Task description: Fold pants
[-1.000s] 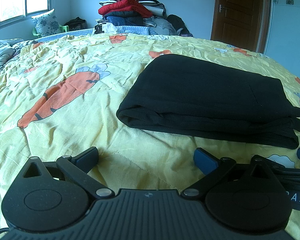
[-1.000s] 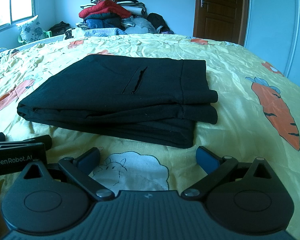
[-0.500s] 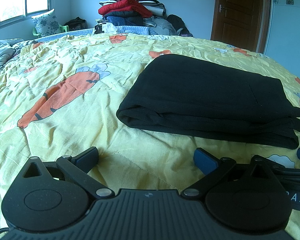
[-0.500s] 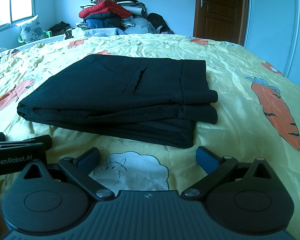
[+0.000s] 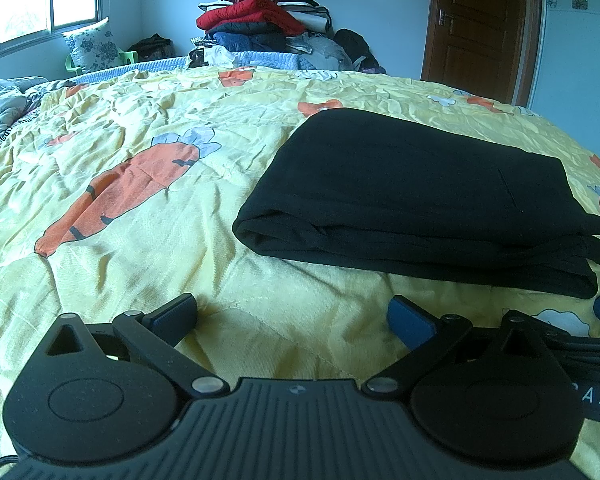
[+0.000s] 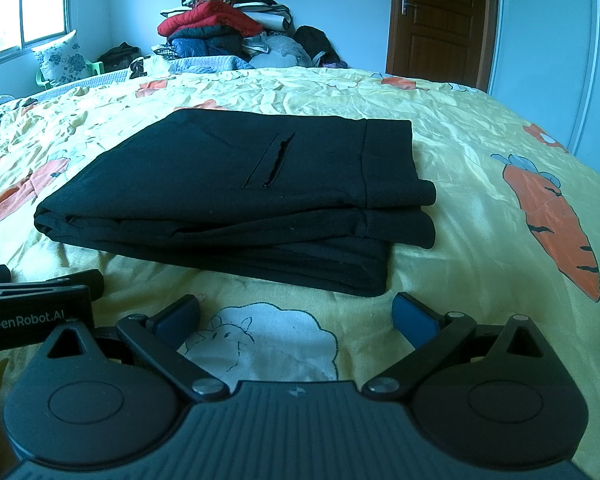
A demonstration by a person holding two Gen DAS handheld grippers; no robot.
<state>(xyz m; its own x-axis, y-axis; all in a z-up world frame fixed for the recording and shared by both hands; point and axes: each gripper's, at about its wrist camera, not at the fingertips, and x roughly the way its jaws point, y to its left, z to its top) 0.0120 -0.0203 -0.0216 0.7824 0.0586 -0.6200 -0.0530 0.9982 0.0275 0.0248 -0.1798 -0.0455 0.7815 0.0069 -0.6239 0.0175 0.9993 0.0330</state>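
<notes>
The black pants [image 5: 412, 196] lie folded in a flat stacked rectangle on the yellow carrot-print bedspread [image 5: 148, 240]. In the right wrist view the pants [image 6: 236, 196] show a pocket slit on top and the waistband at the right. My left gripper [image 5: 294, 314] is open and empty, low over the bedspread, short of the pants' near left corner. My right gripper [image 6: 296, 314] is open and empty, just in front of the pants' near edge, above a white sheep print. The left gripper's body [image 6: 32, 304] shows at the right view's left edge.
A pile of clothes [image 5: 260, 24] stands at the far end of the bed. A floral pillow [image 5: 90, 44] and a green chair are by the window at the far left. A brown door [image 5: 480, 28] is at the far right. A grey quilt [image 5: 0, 108] lies at the left edge.
</notes>
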